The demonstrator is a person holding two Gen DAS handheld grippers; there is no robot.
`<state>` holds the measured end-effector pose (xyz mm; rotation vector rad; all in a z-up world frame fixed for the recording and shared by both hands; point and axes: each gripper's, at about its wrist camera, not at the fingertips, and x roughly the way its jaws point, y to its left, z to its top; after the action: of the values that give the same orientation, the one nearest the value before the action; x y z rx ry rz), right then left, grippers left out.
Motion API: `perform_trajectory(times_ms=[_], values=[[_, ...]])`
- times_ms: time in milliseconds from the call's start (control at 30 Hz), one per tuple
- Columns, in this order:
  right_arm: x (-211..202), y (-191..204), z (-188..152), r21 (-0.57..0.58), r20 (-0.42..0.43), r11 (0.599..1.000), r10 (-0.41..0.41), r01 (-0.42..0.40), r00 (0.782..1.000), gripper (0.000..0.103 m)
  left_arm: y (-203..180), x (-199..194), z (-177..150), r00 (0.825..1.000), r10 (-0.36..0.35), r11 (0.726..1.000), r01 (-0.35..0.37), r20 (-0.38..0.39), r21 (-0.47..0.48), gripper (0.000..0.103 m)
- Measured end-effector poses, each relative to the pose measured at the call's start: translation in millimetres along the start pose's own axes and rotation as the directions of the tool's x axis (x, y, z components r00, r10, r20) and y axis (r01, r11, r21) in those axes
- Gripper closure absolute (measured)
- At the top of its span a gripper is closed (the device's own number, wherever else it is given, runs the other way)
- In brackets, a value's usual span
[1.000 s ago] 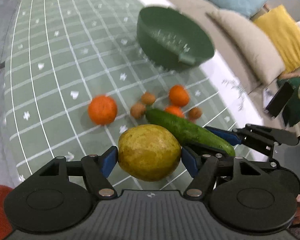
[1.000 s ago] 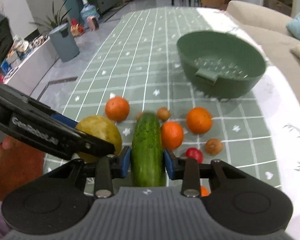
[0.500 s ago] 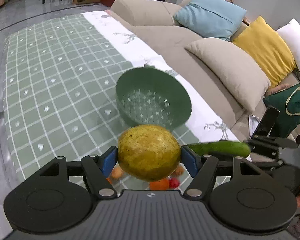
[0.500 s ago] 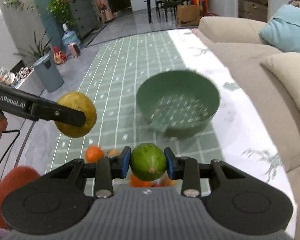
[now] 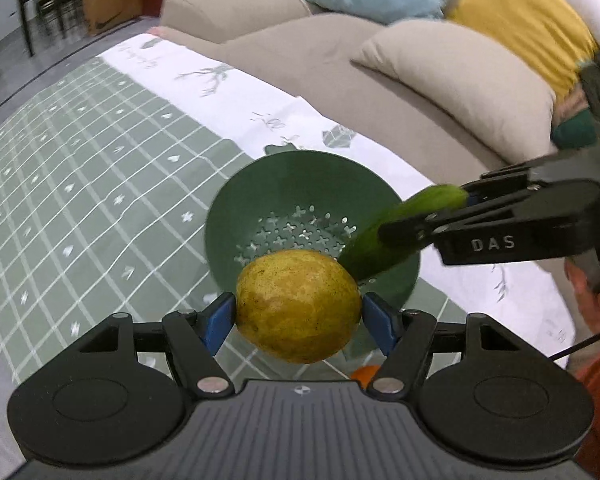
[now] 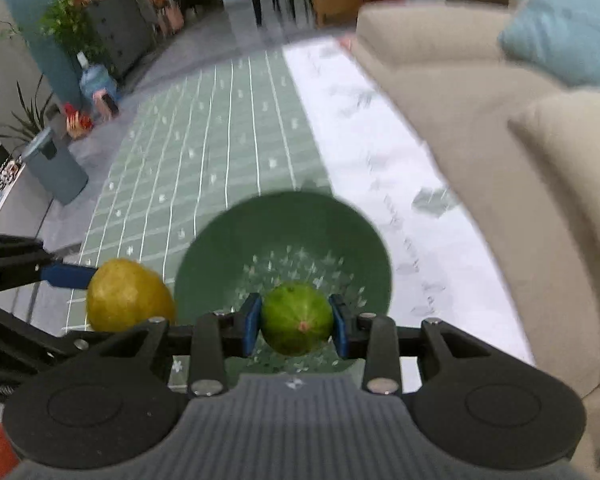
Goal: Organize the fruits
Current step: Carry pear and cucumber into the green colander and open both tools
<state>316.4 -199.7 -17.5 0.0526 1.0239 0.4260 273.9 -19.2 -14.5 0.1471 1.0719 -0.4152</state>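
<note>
One lemon, one cucumber, one colander.

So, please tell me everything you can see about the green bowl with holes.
The green bowl is a round, deep colander, apparently matte plastic, with cross-shaped holes in its bottom. It sits upright on the checked green tablecloth, near its white border. Nothing is seen lying in it. The cucumber and yellow fruit are held over or before it; whether they touch is unclear.
</note>
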Motion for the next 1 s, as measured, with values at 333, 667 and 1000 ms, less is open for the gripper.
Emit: perform_trajectory(times_ms=[333,667,1000], values=[[54,-20,25,0.095,-0.117,0.995,0.026,-0.014,0.993,0.07,-3,65,20,0.998,0.05,0.988,-0.043,-0.046,0.148,0.023],[99,-21,40,0.171,-0.059,0.985,0.035,-0.025,0.998,0.069,3,101,20,0.989,0.105,0.98,-0.084,-0.107,0.181,0.023],[78,-11,32,0.153,-0.033,0.988,-0.012,0.017,0.999,0.055,-5,113,15,0.981,0.142,0.969,-0.11,-0.135,0.219,0.02]])
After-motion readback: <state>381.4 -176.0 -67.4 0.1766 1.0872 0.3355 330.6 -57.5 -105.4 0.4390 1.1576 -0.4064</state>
